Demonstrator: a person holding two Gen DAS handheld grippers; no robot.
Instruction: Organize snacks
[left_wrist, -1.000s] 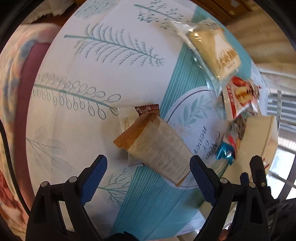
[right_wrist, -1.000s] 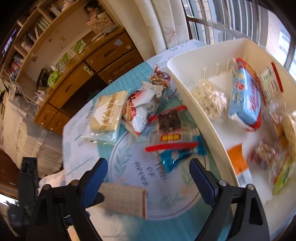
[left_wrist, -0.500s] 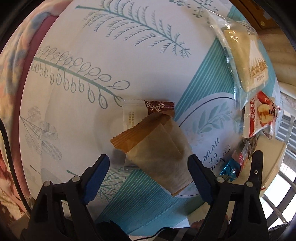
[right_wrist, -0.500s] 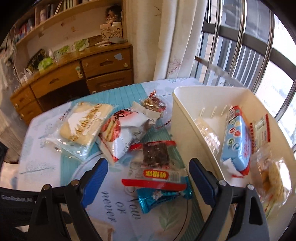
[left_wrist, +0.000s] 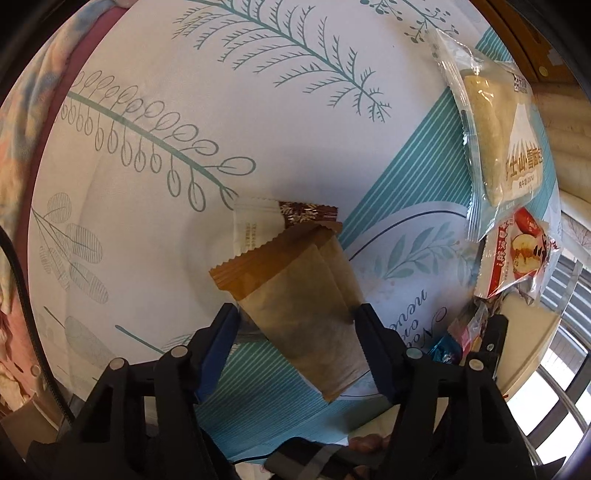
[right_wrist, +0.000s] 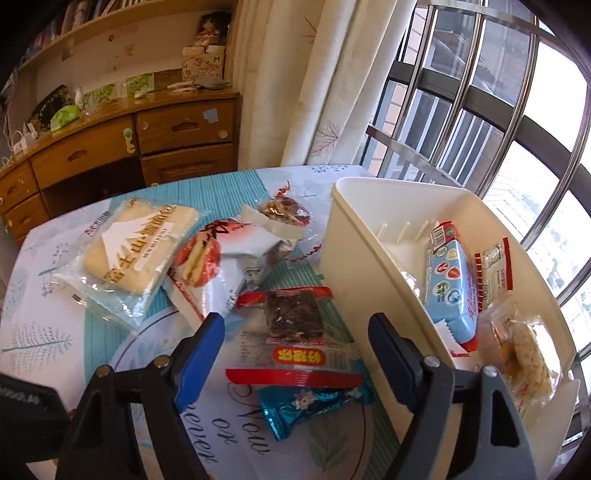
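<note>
Now the left gripper has been closing; jaws flank the brown packet, pads at its edges, grip unconfirmed. Squeeze squarely. Right gripper, unclenched, straddles the red-banded packet.

Left gripper and right gripper tilt downward, jaws just narrowing.

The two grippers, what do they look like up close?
Both match: the left gripper and right gripper have black plastic fingers with silver rivets and blue pads lining the jaws. A thin black cable runs beside the left one.
</note>
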